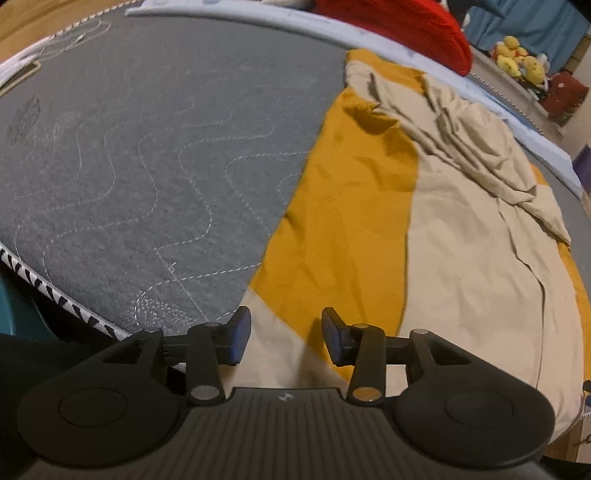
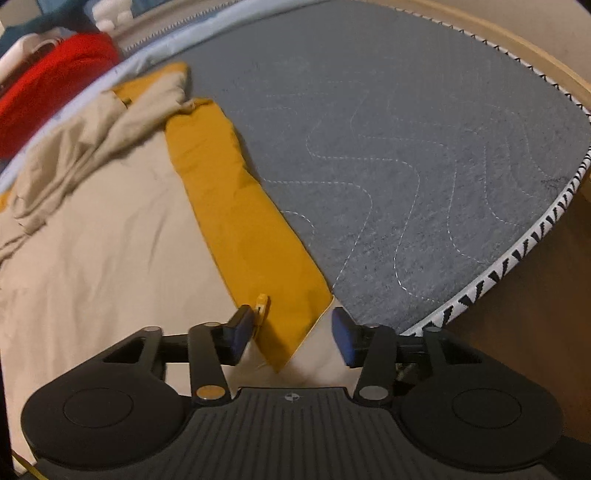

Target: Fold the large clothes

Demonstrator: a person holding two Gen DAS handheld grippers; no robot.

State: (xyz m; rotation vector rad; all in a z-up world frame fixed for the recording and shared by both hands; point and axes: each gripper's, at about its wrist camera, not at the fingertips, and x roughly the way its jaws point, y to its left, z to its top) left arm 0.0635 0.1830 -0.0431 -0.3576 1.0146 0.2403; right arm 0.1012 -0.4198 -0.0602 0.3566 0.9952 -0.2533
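A large beige and mustard-yellow garment (image 1: 461,266) lies spread on a grey quilted mattress (image 1: 147,147), with its far end bunched up. My left gripper (image 1: 284,338) is open, its jaws on either side of the garment's near edge where a mustard panel meets beige cloth. In the right wrist view the same garment (image 2: 110,240) lies at the left with a mustard strip (image 2: 236,206) running to the near edge. My right gripper (image 2: 291,338) is open around the near corner of that strip. A small yellow tag (image 2: 261,304) sits by its left finger.
A red cloth (image 1: 406,26) lies at the far edge of the mattress and also shows in the right wrist view (image 2: 48,81). Yellow plush toys (image 1: 521,59) sit on a ledge beyond. The mattress has a black-and-white trimmed edge (image 2: 517,258), with floor past it.
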